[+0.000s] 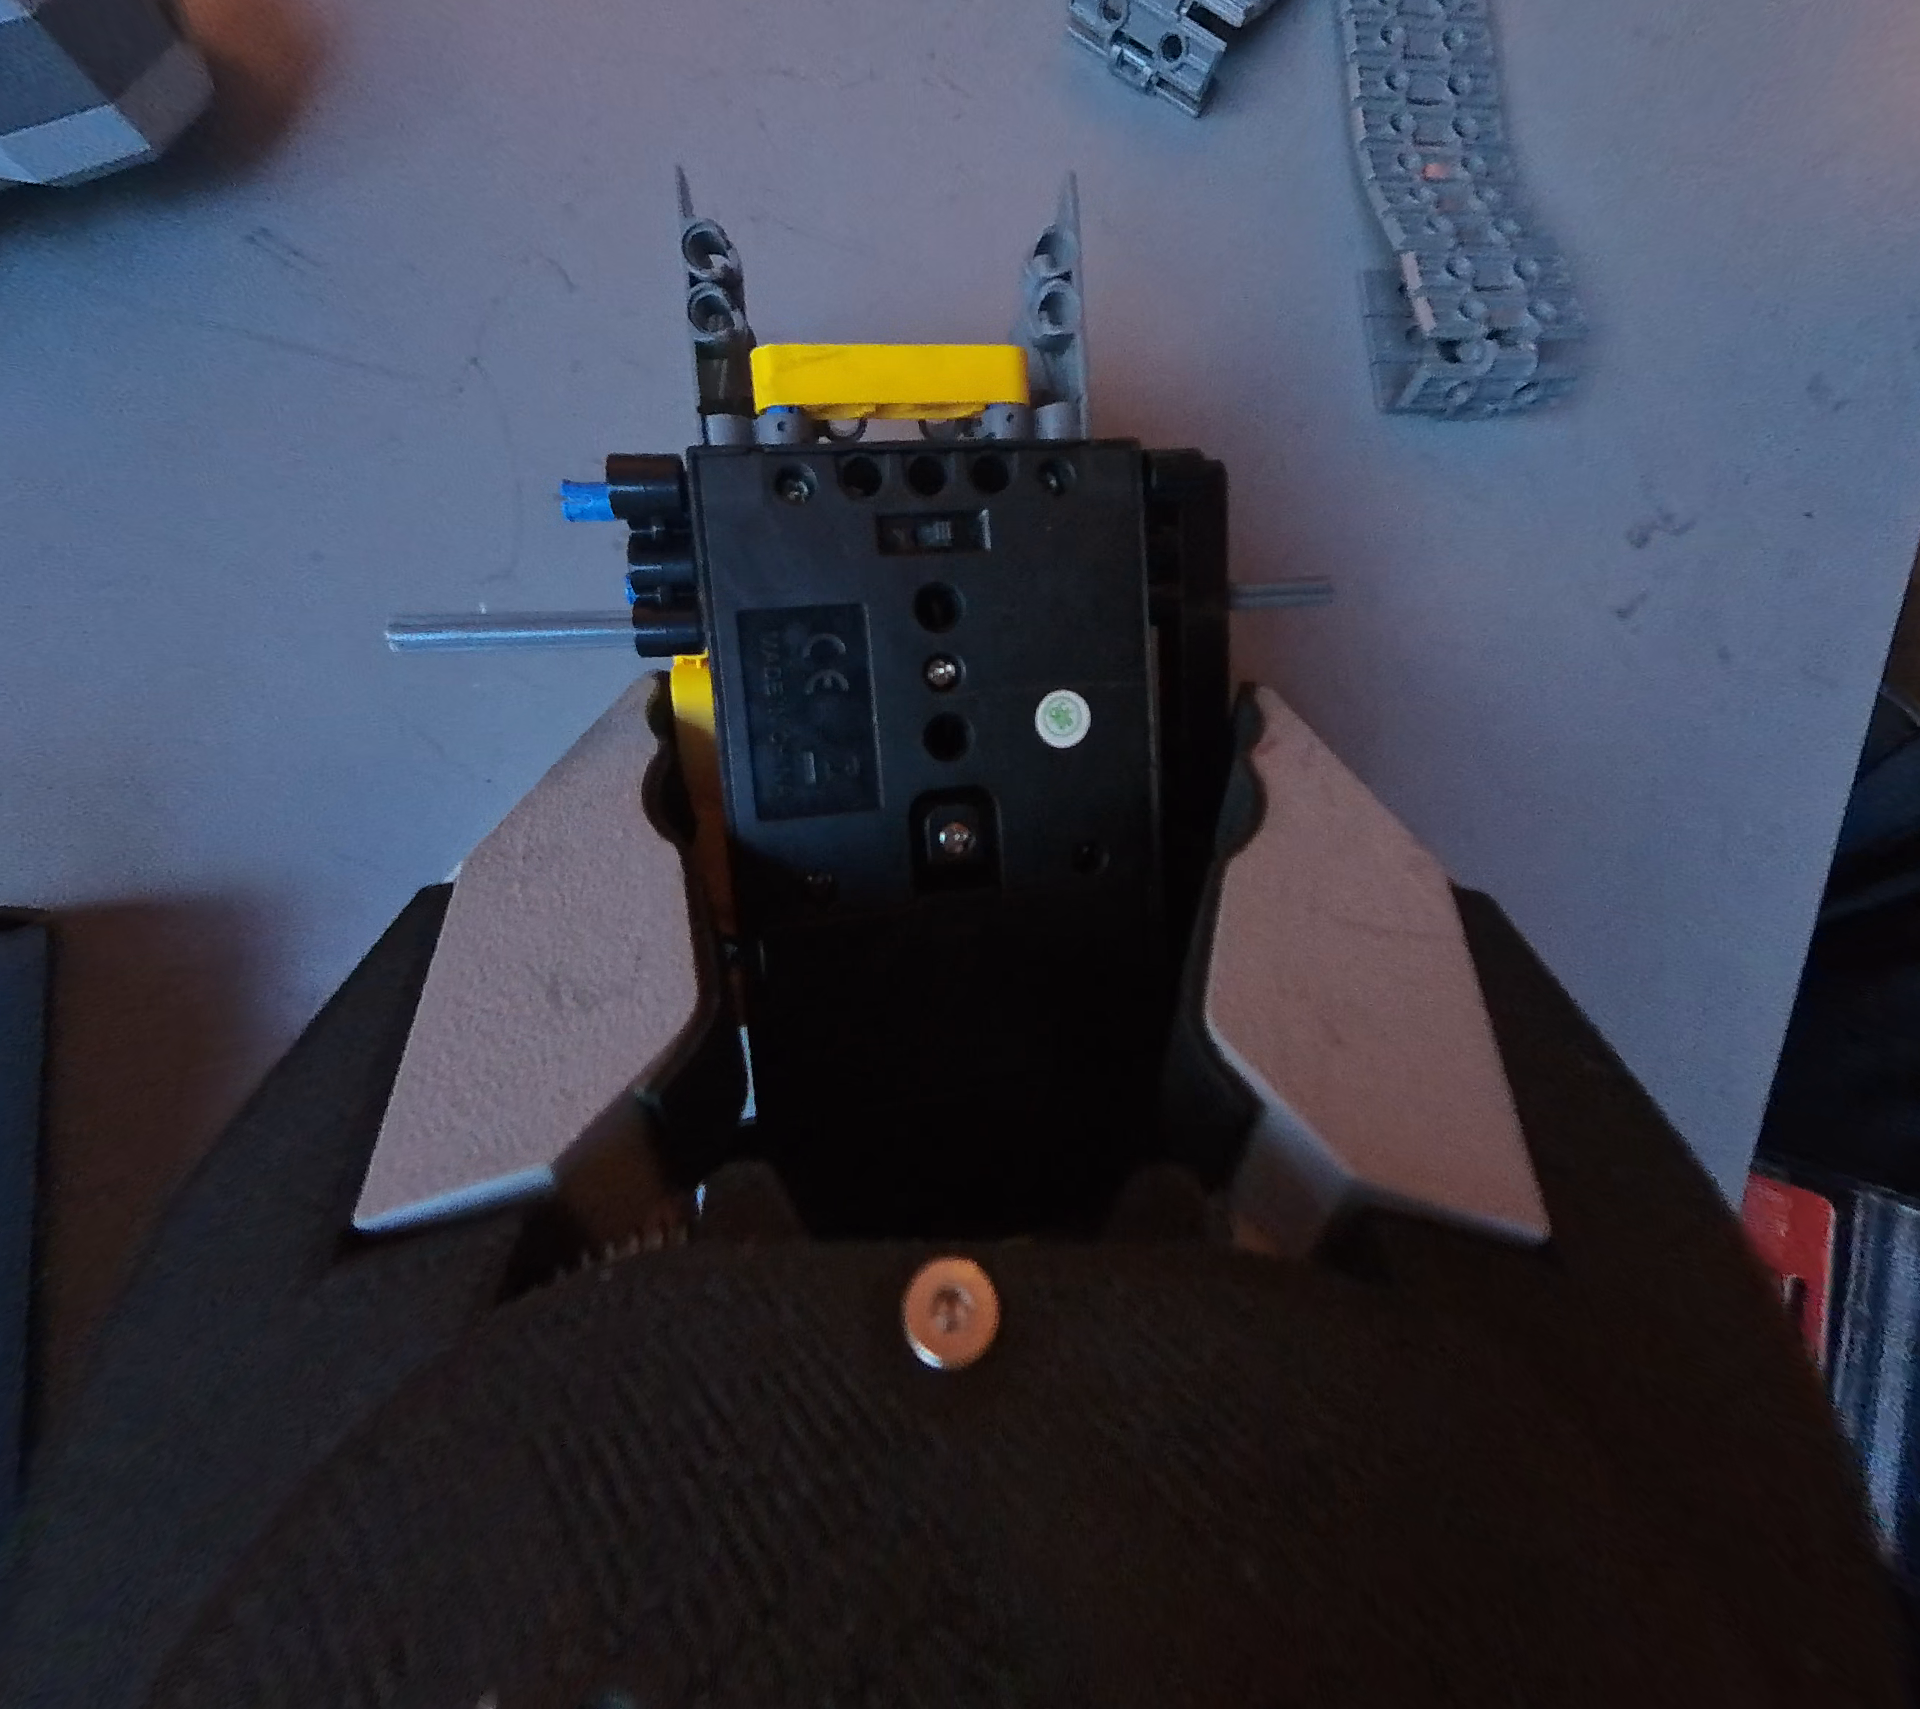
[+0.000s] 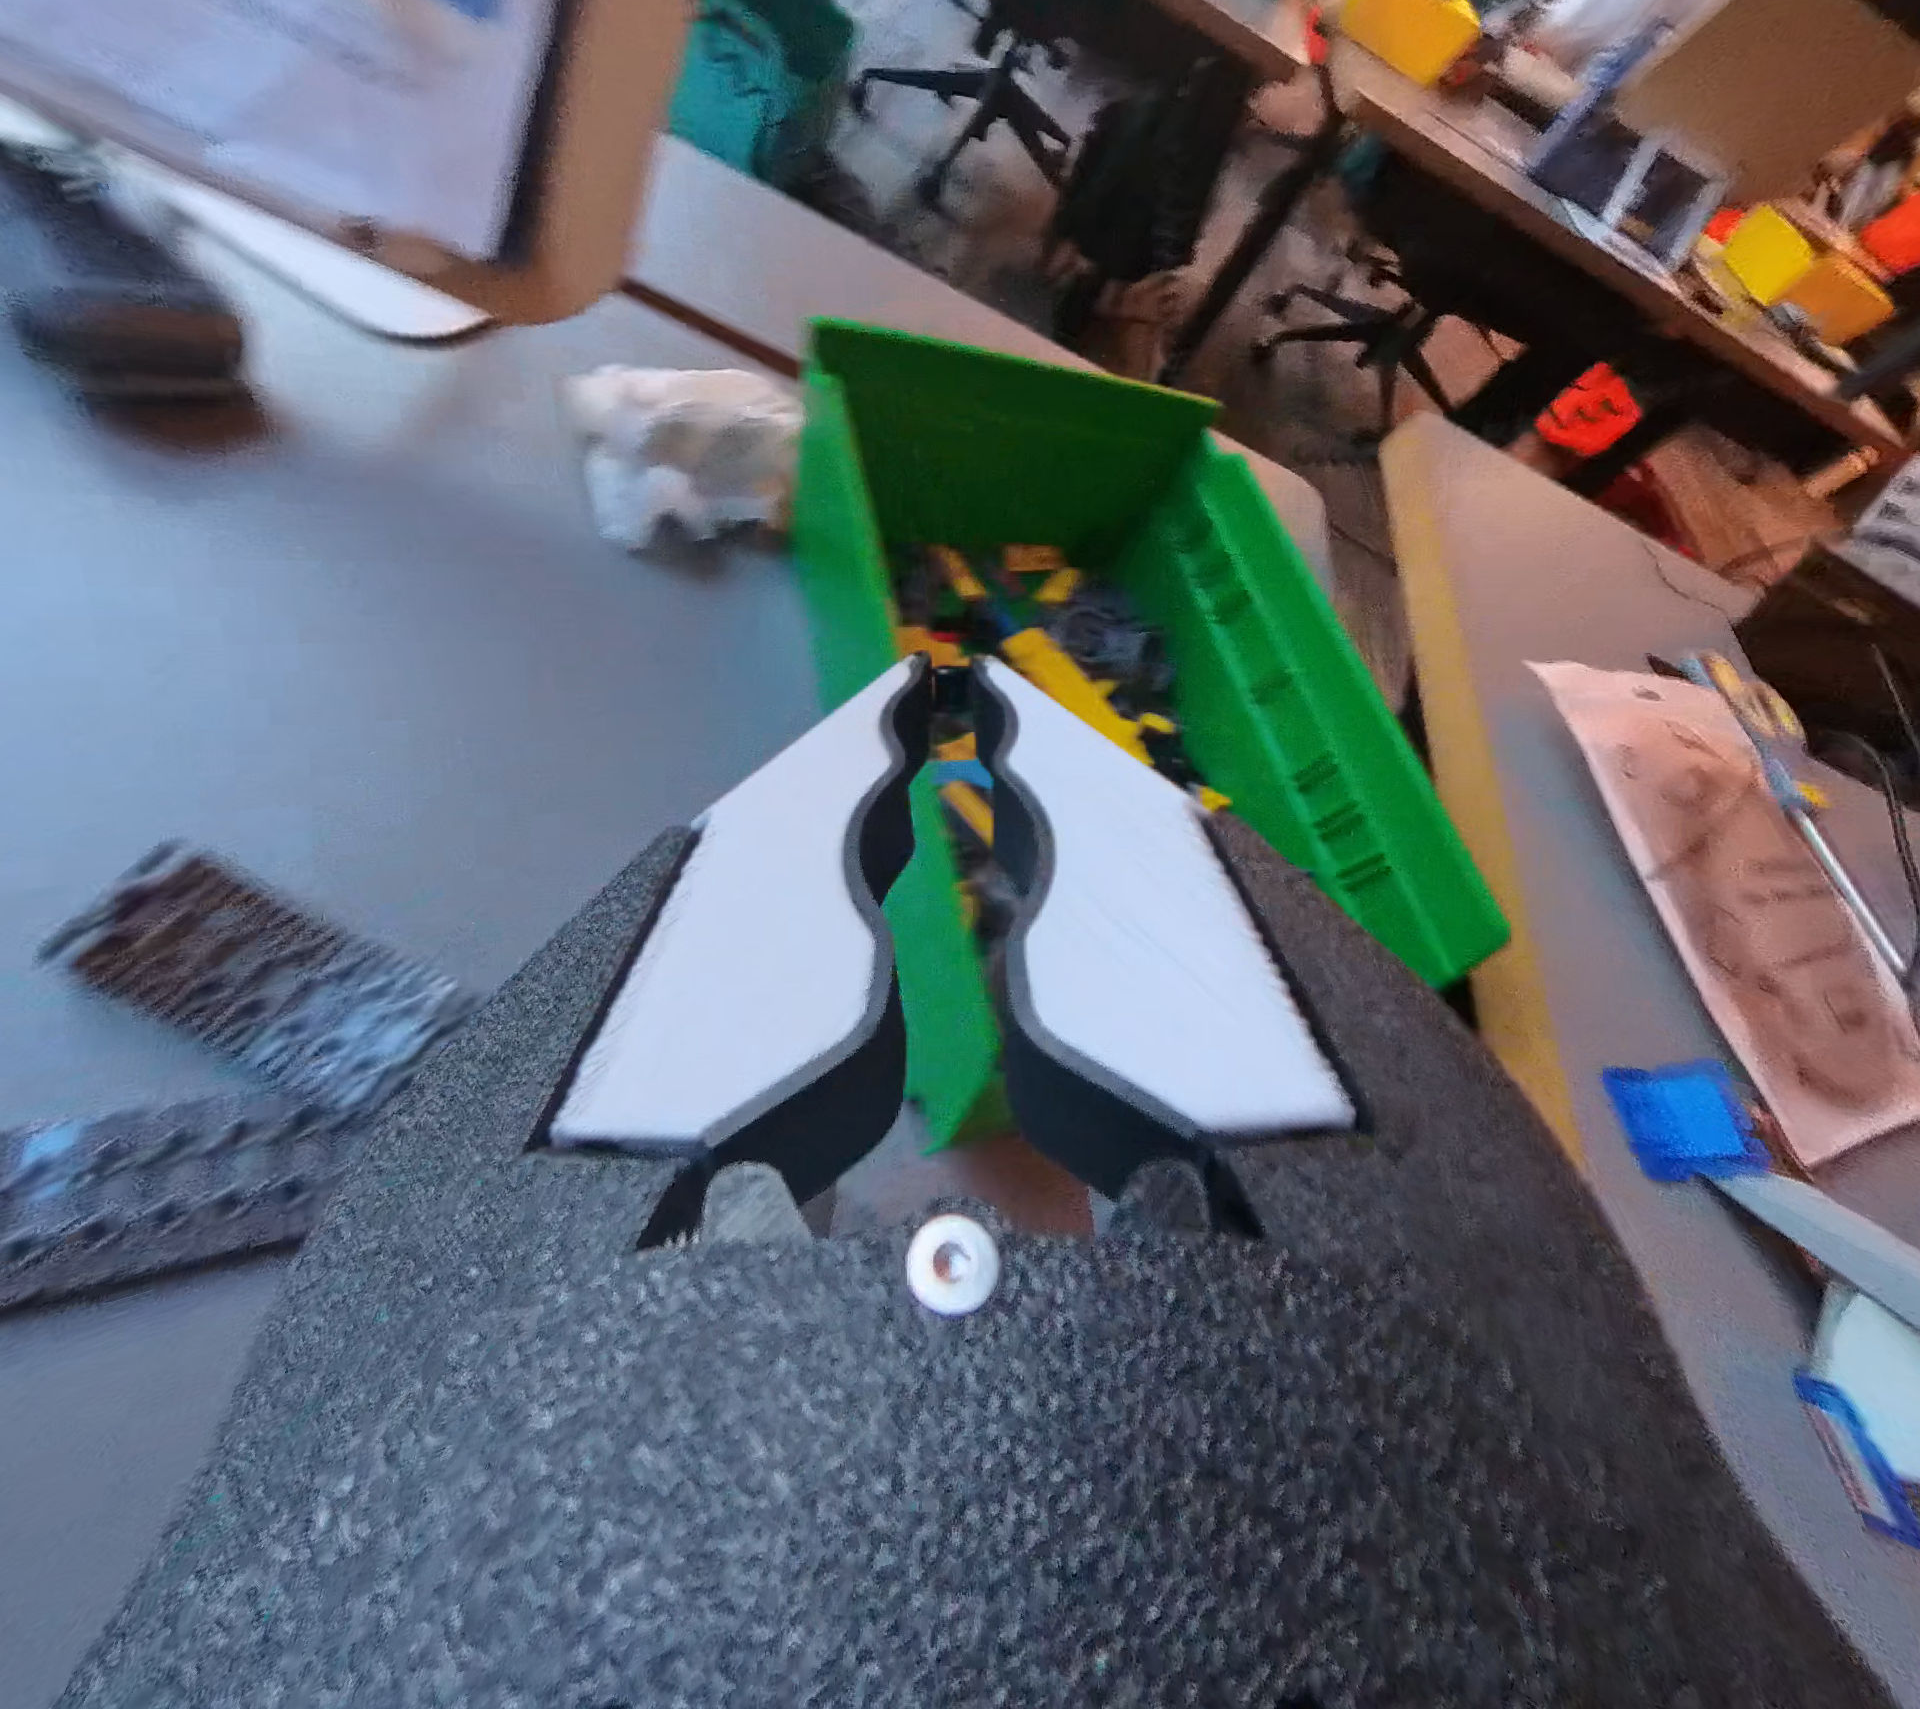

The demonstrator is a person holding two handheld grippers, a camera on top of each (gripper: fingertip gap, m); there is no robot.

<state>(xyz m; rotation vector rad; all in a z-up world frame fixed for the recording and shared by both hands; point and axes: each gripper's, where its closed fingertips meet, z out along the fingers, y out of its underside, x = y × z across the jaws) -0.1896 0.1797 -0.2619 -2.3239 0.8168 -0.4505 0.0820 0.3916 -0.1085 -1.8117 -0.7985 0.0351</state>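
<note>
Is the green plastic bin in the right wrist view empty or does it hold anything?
Not empty. The green plastic bin holds a jumble of yellow, black and grey building-toy parts across its bottom; motion blur hides the individual pieces.

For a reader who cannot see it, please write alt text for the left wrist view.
The left gripper is shut on a black toy motor block with a yellow piece and grey axles, above a grey table. Two grey track strips lie at upper right.
</note>
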